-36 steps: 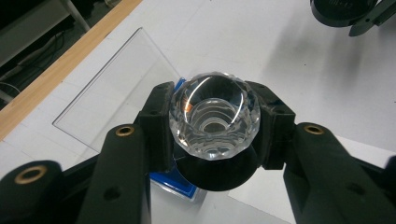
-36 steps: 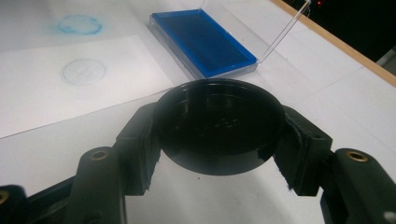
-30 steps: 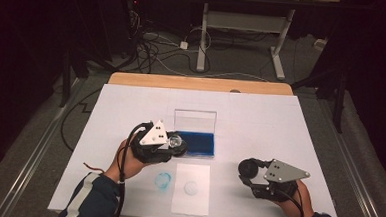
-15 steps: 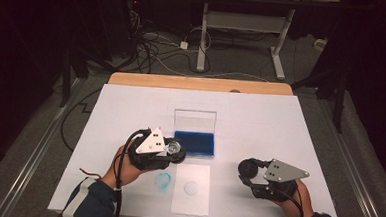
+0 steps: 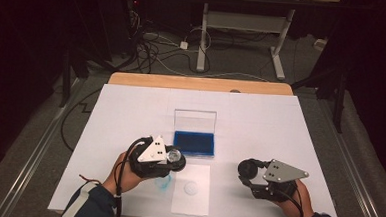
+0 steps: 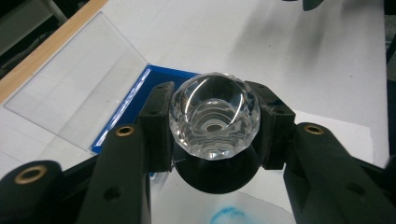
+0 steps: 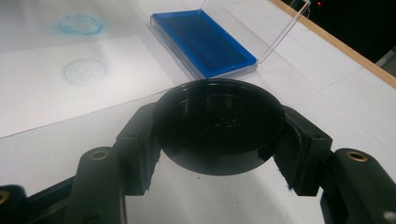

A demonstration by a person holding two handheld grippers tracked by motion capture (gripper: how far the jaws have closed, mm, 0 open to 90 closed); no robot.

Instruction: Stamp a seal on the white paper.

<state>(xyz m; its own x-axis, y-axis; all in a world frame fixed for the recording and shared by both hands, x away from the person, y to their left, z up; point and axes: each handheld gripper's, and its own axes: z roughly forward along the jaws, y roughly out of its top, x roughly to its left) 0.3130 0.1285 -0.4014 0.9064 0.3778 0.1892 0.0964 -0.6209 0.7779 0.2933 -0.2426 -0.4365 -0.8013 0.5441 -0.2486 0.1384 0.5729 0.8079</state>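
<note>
My left gripper (image 5: 174, 160) is shut on a stamp (image 6: 215, 116) with a clear faceted knob and a round black base. It hovers just in front of the blue ink pad (image 5: 194, 142), above a blue smudge (image 5: 163, 183). The pad sits in an open case whose clear lid (image 5: 195, 121) stands up behind it. My right gripper (image 5: 249, 170) is shut on a round black cap (image 7: 219, 126), low over the table at the right. A white paper sheet (image 5: 191, 201) between the hands bears a faint round print (image 5: 191, 188).
A white cover lies over the table, with its wooden edge (image 5: 197, 82) showing at the back. Beyond the table are a dark floor, cables and a desk frame (image 5: 245, 26). In the right gripper view the ink pad (image 7: 203, 44) lies ahead, with a blue ring mark (image 7: 80, 24) beyond the paper.
My left gripper has drawn the stamp back from the ink pad's left edge toward the person. The right gripper has stayed in place with the cap.
</note>
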